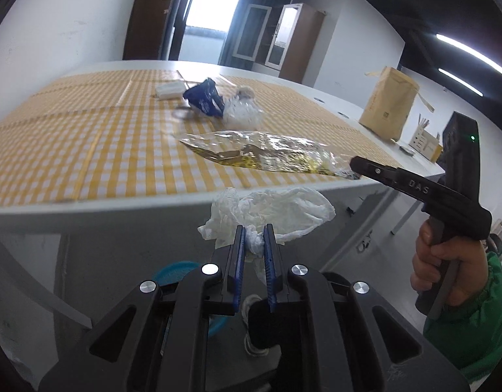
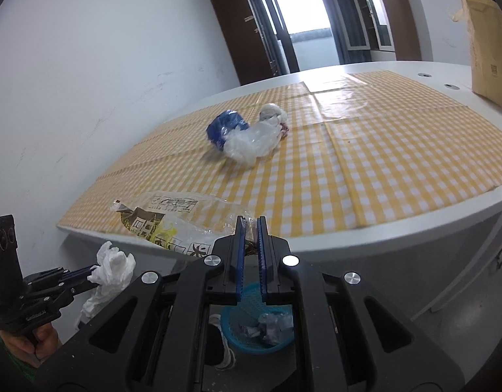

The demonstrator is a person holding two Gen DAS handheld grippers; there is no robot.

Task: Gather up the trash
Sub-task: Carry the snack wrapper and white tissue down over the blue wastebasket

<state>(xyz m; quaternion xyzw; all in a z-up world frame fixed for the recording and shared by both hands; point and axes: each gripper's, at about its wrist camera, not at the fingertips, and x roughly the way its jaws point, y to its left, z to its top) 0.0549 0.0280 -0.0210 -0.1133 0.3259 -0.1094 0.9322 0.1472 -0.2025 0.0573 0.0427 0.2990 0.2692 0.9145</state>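
Observation:
My left gripper (image 1: 255,230) is shut on a crumpled white plastic bag (image 1: 270,209), held off the table's near edge; the bag (image 2: 112,266) also shows at the lower left of the right wrist view. My right gripper (image 2: 250,223) is shut on a clear printed wrapper (image 2: 172,219), which hangs in the air over the table edge; from the left wrist view this wrapper (image 1: 267,153) trails from the right gripper (image 1: 355,163). Below stands a blue trash basket (image 2: 251,323) holding some scraps. On the yellow checked tablecloth (image 2: 365,163) lie a blue packet (image 2: 223,127) and a clear crumpled bag (image 2: 254,140).
A brown paper sack (image 1: 386,101) stands at the table's far right. A small white box (image 1: 168,89) lies behind the blue packet. A hand in a green sleeve (image 1: 470,320) holds the right tool. A shoe (image 2: 226,352) is on the floor beside the basket.

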